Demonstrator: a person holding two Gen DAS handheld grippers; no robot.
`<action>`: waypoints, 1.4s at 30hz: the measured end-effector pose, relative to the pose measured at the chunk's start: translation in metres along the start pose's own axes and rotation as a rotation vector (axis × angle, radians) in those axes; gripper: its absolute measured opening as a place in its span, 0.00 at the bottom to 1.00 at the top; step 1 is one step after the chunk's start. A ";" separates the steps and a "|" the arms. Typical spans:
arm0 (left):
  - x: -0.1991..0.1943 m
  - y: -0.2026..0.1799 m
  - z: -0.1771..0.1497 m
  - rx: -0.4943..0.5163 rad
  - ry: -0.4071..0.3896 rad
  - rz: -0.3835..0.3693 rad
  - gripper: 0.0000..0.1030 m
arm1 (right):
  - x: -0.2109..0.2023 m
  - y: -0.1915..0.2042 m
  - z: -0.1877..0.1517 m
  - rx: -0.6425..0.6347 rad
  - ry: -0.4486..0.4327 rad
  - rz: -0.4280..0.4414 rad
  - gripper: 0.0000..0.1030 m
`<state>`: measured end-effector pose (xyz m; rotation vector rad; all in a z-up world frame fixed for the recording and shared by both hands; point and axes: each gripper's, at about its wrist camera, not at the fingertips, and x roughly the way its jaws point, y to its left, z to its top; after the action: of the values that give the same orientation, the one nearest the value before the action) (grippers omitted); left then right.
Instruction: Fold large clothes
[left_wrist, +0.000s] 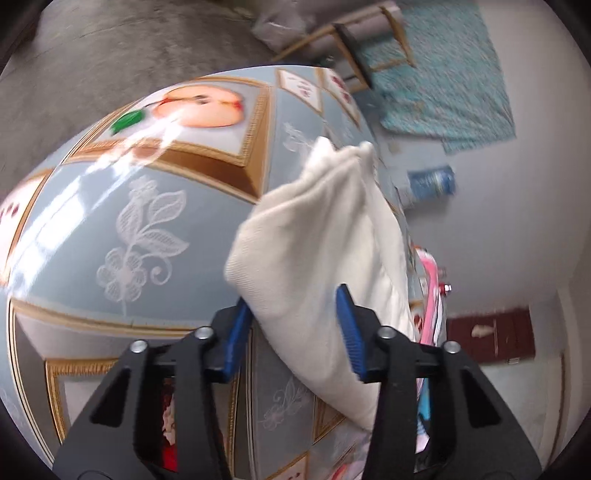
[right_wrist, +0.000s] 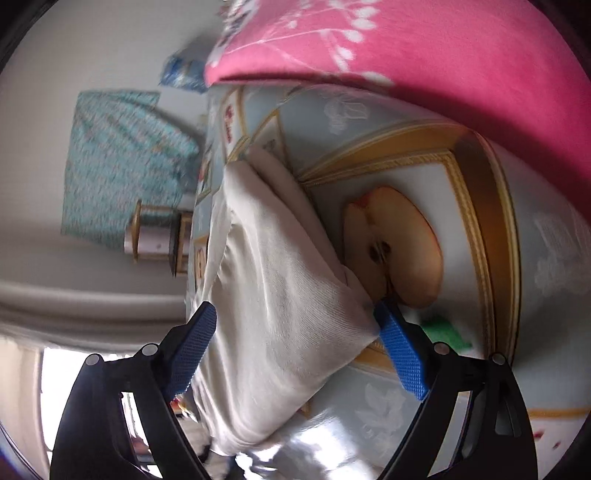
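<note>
While both tools bracket it, white garment (left_wrist: 317, 236) lies on patterned tablecloth (left_wrist: 110, 184).
Left gripper (left_wrist: 291, 332) narrow, right gripper (right_wrist: 295, 347) wide; grip uncertain.

A home room — fruit-print tablecloth (left_wrist: 92, 229), teal wall cloth (left_wrist: 443, 81), wooden stool (right_wrist: 159, 236).

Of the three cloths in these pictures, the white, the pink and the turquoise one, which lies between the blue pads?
The white knitted garment. It lies bunched on the patterned tablecloth; the pink flowered cloth covers the table's edge, and the turquoise cloth lies apart.

Patterned table (left_wrist: 110, 206), white garment (left_wrist: 317, 236), pink cloth (right_wrist: 443, 55)
</note>
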<state>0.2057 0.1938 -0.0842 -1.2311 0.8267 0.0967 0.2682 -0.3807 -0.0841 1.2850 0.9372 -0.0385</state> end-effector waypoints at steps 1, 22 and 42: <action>0.001 0.000 0.001 -0.008 0.002 0.005 0.39 | -0.003 -0.003 -0.003 0.024 0.007 0.003 0.83; -0.002 -0.051 -0.021 0.407 -0.170 0.235 0.23 | 0.013 0.026 -0.013 -0.299 -0.095 -0.167 0.23; -0.145 0.036 -0.067 0.516 -0.004 0.247 0.37 | -0.128 -0.033 -0.031 -0.546 0.007 -0.293 0.48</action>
<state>0.0513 0.2009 -0.0310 -0.6419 0.9270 0.0782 0.1510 -0.4248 -0.0320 0.6404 1.0461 -0.0053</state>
